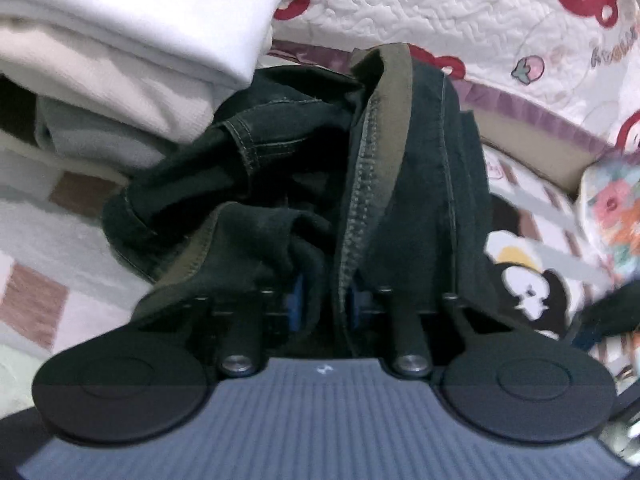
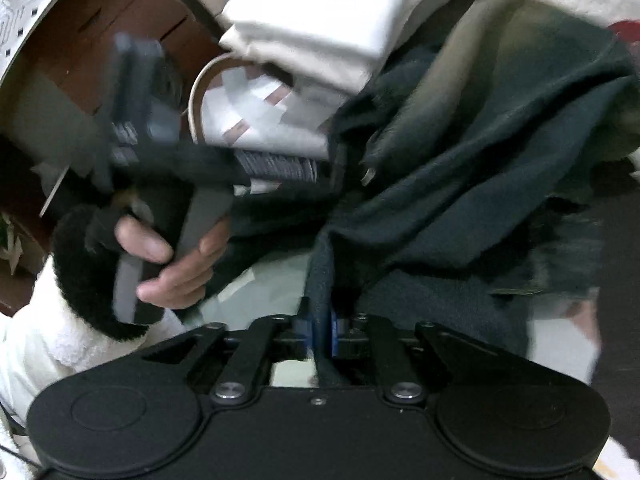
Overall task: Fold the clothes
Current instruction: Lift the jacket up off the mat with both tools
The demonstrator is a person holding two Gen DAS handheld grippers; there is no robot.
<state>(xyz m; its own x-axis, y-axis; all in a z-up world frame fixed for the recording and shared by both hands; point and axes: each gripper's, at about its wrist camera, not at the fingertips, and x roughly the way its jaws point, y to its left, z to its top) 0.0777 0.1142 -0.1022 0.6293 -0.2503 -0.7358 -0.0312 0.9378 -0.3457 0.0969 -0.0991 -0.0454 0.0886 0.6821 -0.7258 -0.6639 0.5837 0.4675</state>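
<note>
A dark green-black garment with olive seams lies bunched and partly lifted on the bed. In the left wrist view my left gripper is shut on a stitched fold of it, and the cloth drapes over both fingers and hides their tips. In the right wrist view the same garment fans out to the upper right. A narrow fold of it runs down between the blue pads of my right gripper, which are shut on it. A person's hand holds the other gripper's handle at the left, blurred.
A stack of folded white and cream clothes sits behind the garment on the left, seen also as the white stack. A quilt with red prints lies beyond. A checked bedcover is underneath. A floral item sits right. Brown boxes stand beside the bed.
</note>
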